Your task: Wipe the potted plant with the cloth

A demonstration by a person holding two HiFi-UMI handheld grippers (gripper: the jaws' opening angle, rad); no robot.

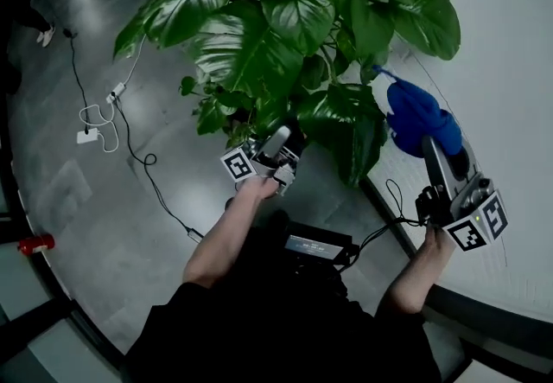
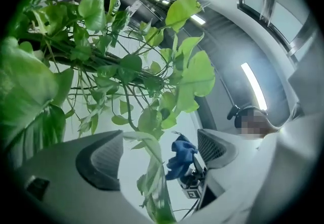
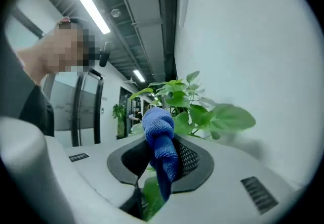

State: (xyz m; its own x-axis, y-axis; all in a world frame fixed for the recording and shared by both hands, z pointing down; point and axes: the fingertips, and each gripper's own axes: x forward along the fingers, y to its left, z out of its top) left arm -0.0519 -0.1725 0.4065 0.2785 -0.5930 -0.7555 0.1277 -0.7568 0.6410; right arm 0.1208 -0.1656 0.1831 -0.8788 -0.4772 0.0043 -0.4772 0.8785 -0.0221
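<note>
The potted plant (image 1: 276, 35) fills the top middle of the head view with broad green leaves. My left gripper (image 1: 278, 143) is tucked under its lower leaves, open; in the left gripper view (image 2: 157, 153) a long pale leaf (image 2: 152, 167) hangs in the gap between the jaws, which stand apart. My right gripper (image 1: 429, 146) is to the right of the plant, shut on a bunched blue cloth (image 1: 419, 118). The cloth (image 3: 161, 149) sticks up from between the right gripper (image 3: 162, 161) jaws, with plant leaves (image 3: 202, 112) just beyond. The cloth (image 2: 179, 157) also shows past the leaf.
A white wall (image 1: 510, 70) with a dark base strip runs down the right. Black cables (image 1: 143, 161) and a white adapter (image 1: 86, 137) lie on the grey floor at left, a red object (image 1: 34, 244) further left. A black box (image 1: 318, 245) sits by the person's legs.
</note>
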